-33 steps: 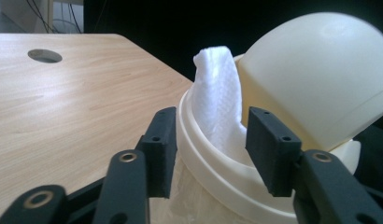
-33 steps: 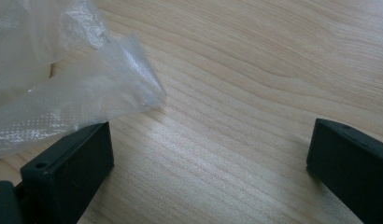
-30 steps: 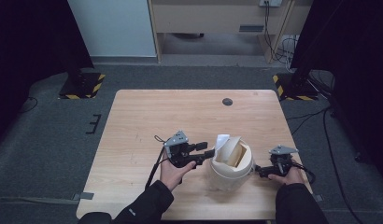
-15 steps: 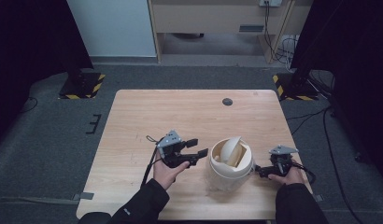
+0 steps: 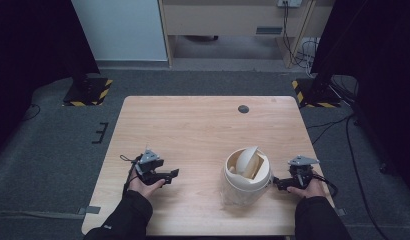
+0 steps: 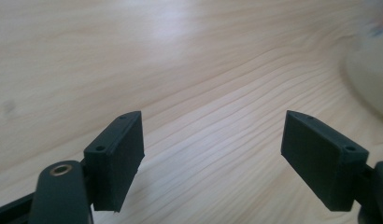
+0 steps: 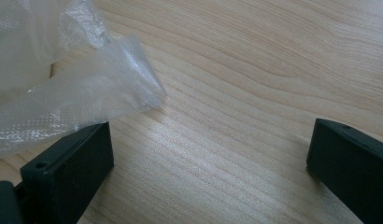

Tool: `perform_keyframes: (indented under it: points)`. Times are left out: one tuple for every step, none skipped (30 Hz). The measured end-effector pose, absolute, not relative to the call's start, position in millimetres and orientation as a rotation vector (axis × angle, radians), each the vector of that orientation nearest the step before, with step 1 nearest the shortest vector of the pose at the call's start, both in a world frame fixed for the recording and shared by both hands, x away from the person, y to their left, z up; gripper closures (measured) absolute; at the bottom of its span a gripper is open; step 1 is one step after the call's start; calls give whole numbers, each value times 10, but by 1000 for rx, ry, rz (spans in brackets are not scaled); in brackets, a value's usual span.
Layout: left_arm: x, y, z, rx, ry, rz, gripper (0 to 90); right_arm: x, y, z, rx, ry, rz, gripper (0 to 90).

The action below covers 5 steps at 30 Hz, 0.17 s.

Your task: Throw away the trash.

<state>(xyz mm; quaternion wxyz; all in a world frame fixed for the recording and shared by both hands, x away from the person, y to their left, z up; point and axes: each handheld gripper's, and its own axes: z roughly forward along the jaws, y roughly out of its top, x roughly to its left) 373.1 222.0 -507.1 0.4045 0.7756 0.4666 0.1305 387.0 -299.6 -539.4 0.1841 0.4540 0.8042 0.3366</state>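
Bin [image 5: 247,170] sits lower right of centre in the high view, swing lid tipped, thin clear plastic liner [image 5: 238,192] hanging down its near side. I judge the bagging unfinished: the film looks loose, not tucked. My left gripper [image 5: 172,174] is lower left, well apart from the bin, jaws wide and empty. Right gripper [image 5: 277,183] is just beside the bin, jaws spread, gripping nothing. Right gripper view adds the liner [image 7: 73,93] bunched at upper left over one jaw; left gripper view catches a blurred bin wall [image 6: 369,77] at right edge.
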Motion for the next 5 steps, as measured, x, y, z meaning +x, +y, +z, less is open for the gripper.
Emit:
perform_keyframes:
  points:
    - [3741,2271,-5091,1966,1210,338,200,3870,-2996,-5394,1280,2267,949,8]
    - [3754,2315,-5113,1970,1238,346,194,3870,-2996,-5394,1281,2267,949,7]
    - [3764,2343,-5129,1981,1256,353,185,3871,-2998,-5394,1280,2267,947,7]
    - [3781,2379,-5157,2002,1278,367,178,3872,-2998,-5394,1287,2262,946,8]
    - [3795,2400,-5179,2026,1290,376,177,3876,-3004,-5393,1300,2253,941,8]
